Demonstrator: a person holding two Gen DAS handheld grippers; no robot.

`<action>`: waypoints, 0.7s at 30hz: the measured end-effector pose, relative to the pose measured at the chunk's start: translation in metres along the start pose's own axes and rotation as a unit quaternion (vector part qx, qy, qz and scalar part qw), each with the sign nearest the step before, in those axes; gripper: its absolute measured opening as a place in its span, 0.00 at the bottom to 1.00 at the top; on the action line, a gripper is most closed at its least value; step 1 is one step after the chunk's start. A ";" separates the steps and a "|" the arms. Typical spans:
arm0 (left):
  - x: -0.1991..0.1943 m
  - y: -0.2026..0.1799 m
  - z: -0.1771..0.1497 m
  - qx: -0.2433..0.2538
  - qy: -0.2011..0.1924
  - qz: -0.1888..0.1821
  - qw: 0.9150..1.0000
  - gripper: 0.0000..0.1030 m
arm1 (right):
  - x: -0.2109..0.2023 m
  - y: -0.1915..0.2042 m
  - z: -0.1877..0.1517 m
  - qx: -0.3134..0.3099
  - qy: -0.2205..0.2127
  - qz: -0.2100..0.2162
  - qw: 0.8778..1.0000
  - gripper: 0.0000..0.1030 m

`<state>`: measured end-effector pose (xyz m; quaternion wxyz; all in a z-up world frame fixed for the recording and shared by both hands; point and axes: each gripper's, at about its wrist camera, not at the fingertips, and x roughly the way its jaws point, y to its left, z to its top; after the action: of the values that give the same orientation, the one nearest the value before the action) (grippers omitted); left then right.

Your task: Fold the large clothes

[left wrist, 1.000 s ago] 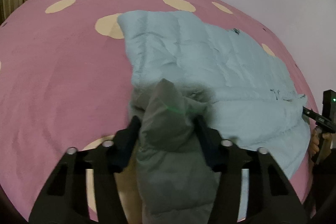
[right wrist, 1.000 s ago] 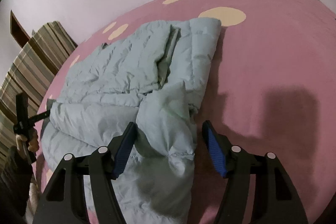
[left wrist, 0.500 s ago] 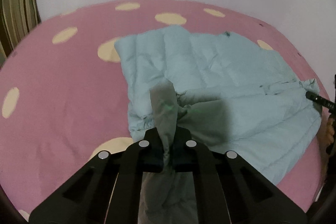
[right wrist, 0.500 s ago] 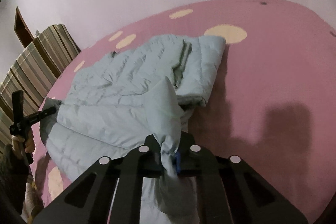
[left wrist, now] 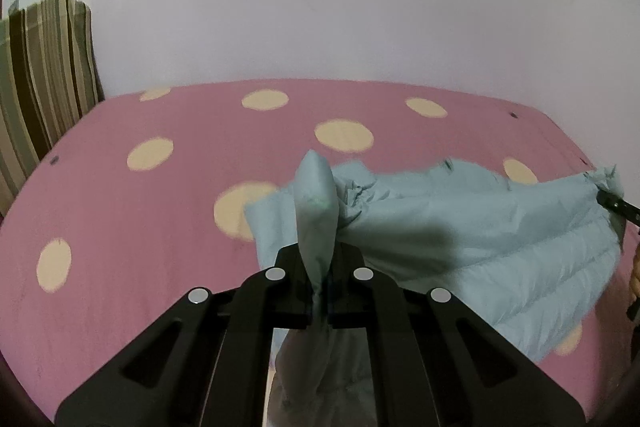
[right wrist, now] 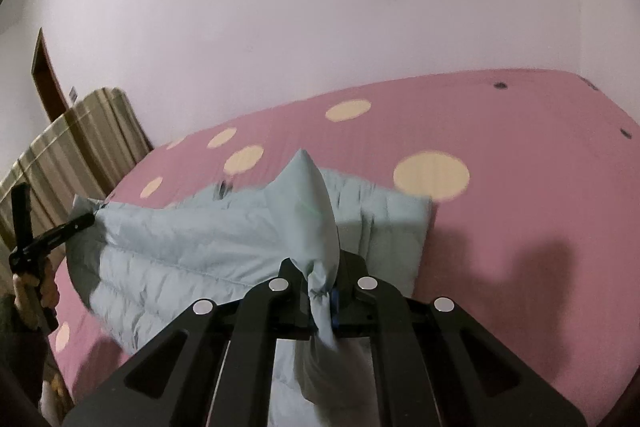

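Now | left gripper (left wrist: 320, 291) – fingers clenched on jacket (left wrist: 480, 247) | right gripper (right wrist: 322, 297) likewise (hem raised off bedspread (left wrist: 140, 227))

black tongs (left wrist: 320, 291), silver round screws on angular arms, blue pad (right wrist: 335, 301) inside

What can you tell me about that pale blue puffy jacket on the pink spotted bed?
The jacket is pale blue-green, quilted in padded channels, with smooth, slightly shiny fabric. Its near edge is lifted off the pink spotted bed cover, stretched between two tools: the left gripper is shut on one bunched corner, the right gripper on another, each corner poking up in a puffed point. The far part lies folded flat on the cover. A small dark detail shows near its far edge; what it is cannot be told.
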<state>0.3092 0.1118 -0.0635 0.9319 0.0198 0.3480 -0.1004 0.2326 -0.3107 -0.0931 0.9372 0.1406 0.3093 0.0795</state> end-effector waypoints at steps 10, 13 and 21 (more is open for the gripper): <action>0.116 -0.005 0.054 -0.003 0.038 0.071 0.997 0.04 | 0.114 -0.024 0.046 0.047 0.042 -0.042 0.997 0.04; 0.156 -0.006 0.047 0.000 0.073 0.090 0.993 0.04 | 0.144 -0.030 0.041 0.048 0.070 -0.058 0.995 0.04; 0.217 -0.002 0.014 -0.006 0.125 0.106 0.986 0.04 | 0.195 -0.044 0.013 0.044 0.122 -0.084 0.988 0.05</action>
<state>0.4776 0.0713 -0.1942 0.8863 0.0631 0.4587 0.0040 0.3983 -0.3089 -0.2057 0.8886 0.1448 0.4352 0.0036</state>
